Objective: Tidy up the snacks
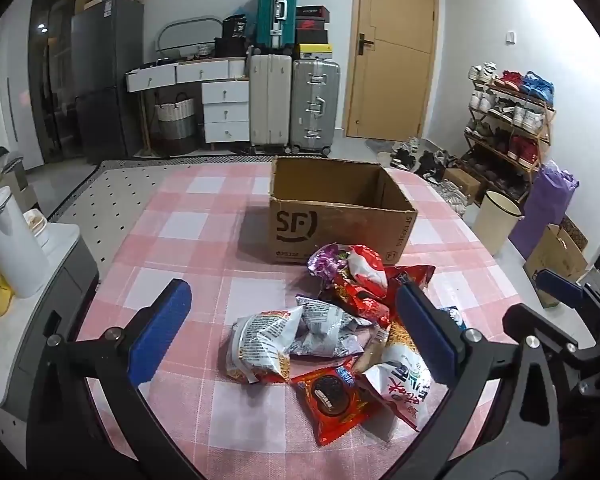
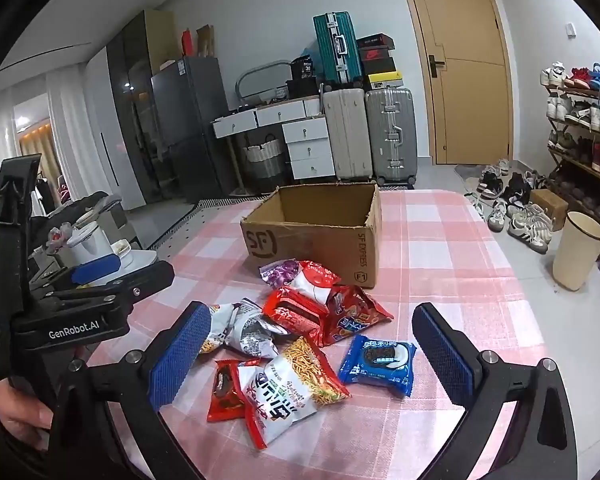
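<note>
So both hand-held grippers are spread wide and holding nothing: the left hand-held gripper (image 1: 294, 318) and right hand-held gripper (image 2: 312, 350) hover over the near side of the desk (image 1: 188, 224). The snack packets (image 2: 300, 336) sit in a loose heap on the pink checked cloth, just in front of the open cardboard box (image 2: 320, 232). A blue cookie pack (image 2: 378, 364) lies a bit to the right of the heap, and a red cookie pack (image 1: 334, 402) is at its near edge.
</note>
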A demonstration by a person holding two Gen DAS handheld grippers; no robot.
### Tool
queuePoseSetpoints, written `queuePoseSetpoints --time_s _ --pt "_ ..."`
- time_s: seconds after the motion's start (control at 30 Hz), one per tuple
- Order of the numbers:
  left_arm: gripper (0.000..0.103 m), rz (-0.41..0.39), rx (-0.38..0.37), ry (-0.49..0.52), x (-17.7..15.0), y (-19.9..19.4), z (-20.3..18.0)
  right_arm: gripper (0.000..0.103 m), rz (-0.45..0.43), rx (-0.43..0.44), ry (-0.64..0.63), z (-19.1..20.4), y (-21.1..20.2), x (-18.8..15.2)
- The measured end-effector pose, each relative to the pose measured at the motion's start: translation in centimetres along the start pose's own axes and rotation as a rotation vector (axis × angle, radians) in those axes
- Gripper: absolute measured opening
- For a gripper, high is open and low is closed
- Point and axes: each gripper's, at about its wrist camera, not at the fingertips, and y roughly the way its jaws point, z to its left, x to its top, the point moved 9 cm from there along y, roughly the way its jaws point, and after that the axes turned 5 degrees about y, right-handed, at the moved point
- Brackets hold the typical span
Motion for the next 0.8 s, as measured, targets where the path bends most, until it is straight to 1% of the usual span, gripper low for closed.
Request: queuePoseSetpoints --time_s 0.03,0.17,0.63,0.8 --pt "0.102 -0.003 -0.016 0.0 -0.01 -0.04 -0.19 0.103 -0.001 0.0 -0.001 0.06 -0.02 -0.02" --pt "0.102 0.003 -0.025 -0.002 -0.27 -0.09 -0.32 0.103 0.0 0.011 0.008 0.16 0.0 -0.04" --pt "0.102 0.007 -0.028 -0.014 -0.34 -0.27 -0.2 0.103 -0.008 0.01 0.007 0.51 -0.21 -0.04" --pt "0.102 0.004 -0.05 -0.02 -0.33 -0.28 -0.36 0.103 -0.013 0.012 0.009 0.49 -0.29 -0.01"
